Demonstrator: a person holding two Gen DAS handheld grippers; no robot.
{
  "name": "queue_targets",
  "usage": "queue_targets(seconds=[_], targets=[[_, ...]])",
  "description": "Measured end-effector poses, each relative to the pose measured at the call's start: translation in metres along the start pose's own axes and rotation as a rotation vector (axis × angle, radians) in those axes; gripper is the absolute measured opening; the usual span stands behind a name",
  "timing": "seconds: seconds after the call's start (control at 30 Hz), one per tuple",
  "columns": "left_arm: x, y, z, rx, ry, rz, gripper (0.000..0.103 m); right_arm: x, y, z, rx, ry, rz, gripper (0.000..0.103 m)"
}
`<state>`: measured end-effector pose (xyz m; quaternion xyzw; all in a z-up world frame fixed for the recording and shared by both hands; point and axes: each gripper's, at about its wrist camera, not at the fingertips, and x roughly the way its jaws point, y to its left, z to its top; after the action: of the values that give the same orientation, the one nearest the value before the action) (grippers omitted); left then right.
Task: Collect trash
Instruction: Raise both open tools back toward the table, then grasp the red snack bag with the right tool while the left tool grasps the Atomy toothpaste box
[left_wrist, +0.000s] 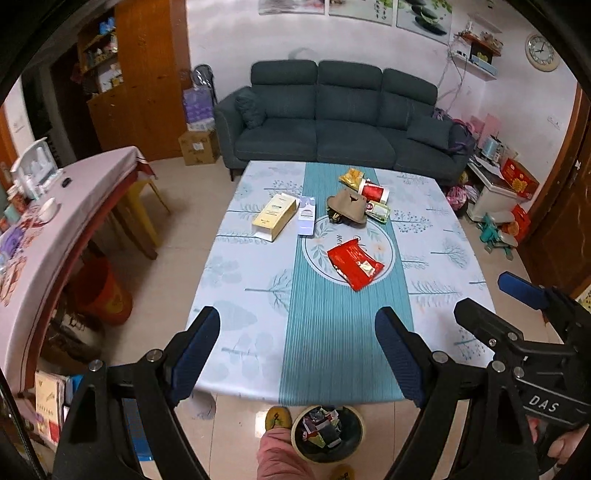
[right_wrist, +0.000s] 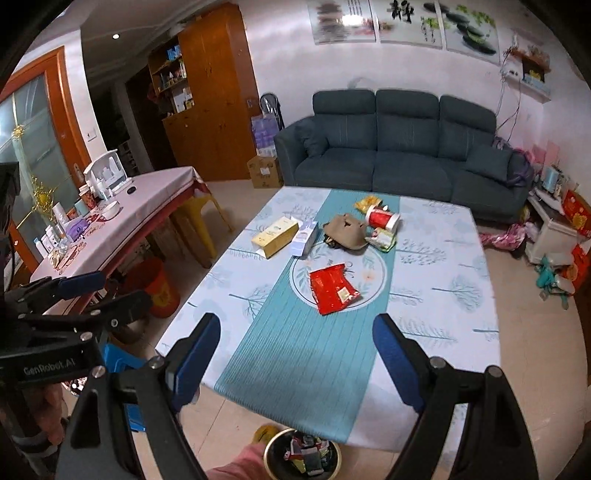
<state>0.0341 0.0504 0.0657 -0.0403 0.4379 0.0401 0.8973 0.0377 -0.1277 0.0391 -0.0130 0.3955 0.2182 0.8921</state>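
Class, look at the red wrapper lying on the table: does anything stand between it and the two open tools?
Nothing visible does. The red wrapper lies alone on the teal runner; only bare cloth separates it from the left tool and the right tool. The other litter sits beyond it, toward the sofa.

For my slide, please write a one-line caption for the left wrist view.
Both open grippers, left gripper and right gripper, hover above table with red wrapper; trash bin below.

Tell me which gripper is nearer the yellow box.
Left. The left gripper faces the yellow box across the table; the right gripper hangs farther right, both apart from it.
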Motion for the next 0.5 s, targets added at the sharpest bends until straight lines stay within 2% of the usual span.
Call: queue_targets(seconds=[0.1, 0.23, 0.37, 0.5], targets=[[0.045, 0.018, 0.027, 0.025, 0.050, -0.057, 0.085, 0.043, -0.007, 0.015, 0.019, 0.054, -0.027, 0.085], [0.115, 0.043, 0.064, 0.050, 0.133, -0.097, 0.085, 0.108, -0.020, 0.031, 0.045, 0.138, -0.091, 0.085], [0.187, 0.075, 0.094, 0.023, 0.224, -0.113, 0.085, 0.178, -0.036, 0.038, 0.091, 0.249, -0.102, 0.085], [0.258, 0.095, 0.119, 0.007, 0.315, -0.142, 0.085, 0.241, -0.048, 0.038, 0.073, 0.322, -0.140, 0.085]])
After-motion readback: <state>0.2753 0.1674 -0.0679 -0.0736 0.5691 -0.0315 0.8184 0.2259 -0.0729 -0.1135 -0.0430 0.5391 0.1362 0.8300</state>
